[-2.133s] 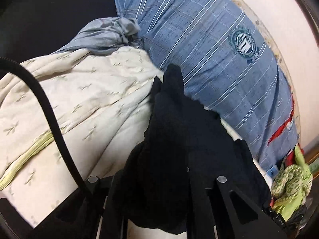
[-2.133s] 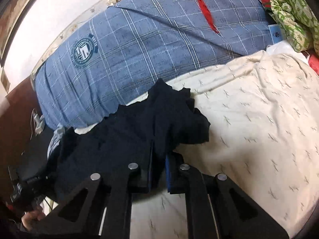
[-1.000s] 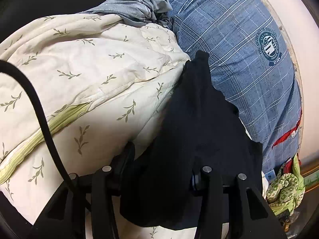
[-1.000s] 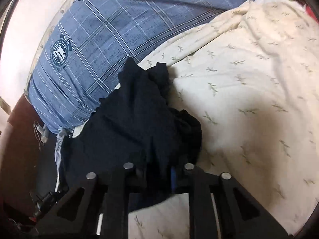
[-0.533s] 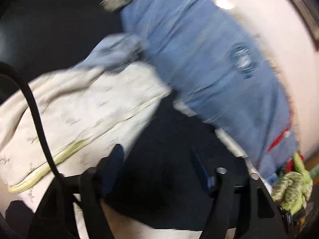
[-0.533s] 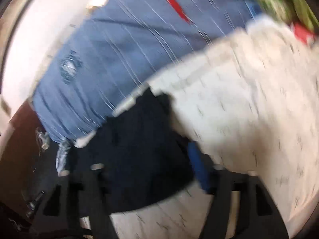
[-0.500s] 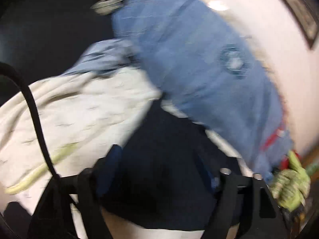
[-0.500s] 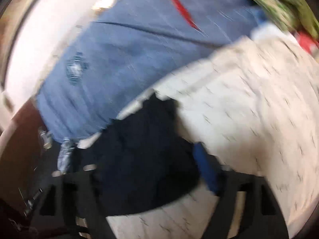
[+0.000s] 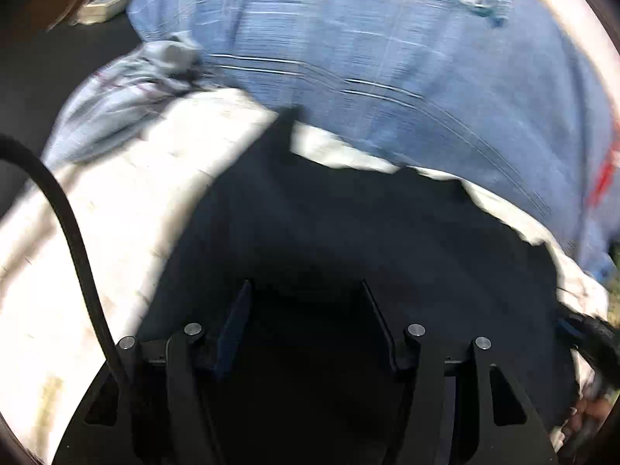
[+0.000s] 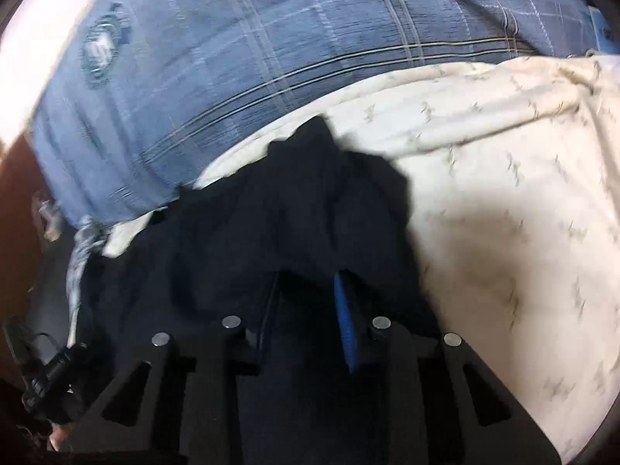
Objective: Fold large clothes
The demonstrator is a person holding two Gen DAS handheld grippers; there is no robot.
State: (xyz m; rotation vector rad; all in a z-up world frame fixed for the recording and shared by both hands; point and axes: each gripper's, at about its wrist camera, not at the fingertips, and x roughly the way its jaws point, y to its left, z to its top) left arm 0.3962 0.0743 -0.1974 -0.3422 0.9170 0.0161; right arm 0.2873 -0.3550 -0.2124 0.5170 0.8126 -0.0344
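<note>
A dark navy garment (image 9: 348, 224) lies spread on a cream leaf-print bedcover (image 9: 128, 201). It also shows in the right wrist view (image 10: 279, 224), with bunched folds toward the far edge. My left gripper (image 9: 306, 290) is open, its jaws wide apart just above the garment's near part. My right gripper (image 10: 306, 283) is open, jaws moderately apart over the garment's near edge, with a blue pad (image 10: 345, 321) showing on the right finger. Neither holds cloth. Both views are motion-blurred.
A big blue plaid cushion (image 9: 387, 38) with a round crest lies behind the garment, also in the right wrist view (image 10: 271, 38). A crumpled grey-blue cloth (image 9: 128, 89) sits at the left. The bedcover (image 10: 503, 193) stretches to the right. A black cable (image 9: 73, 240) crosses the left.
Both grippers were shut on the dark garment and have opened. The garment was bunched and lifted; it now lies lower and spread wider on the bedcover.
</note>
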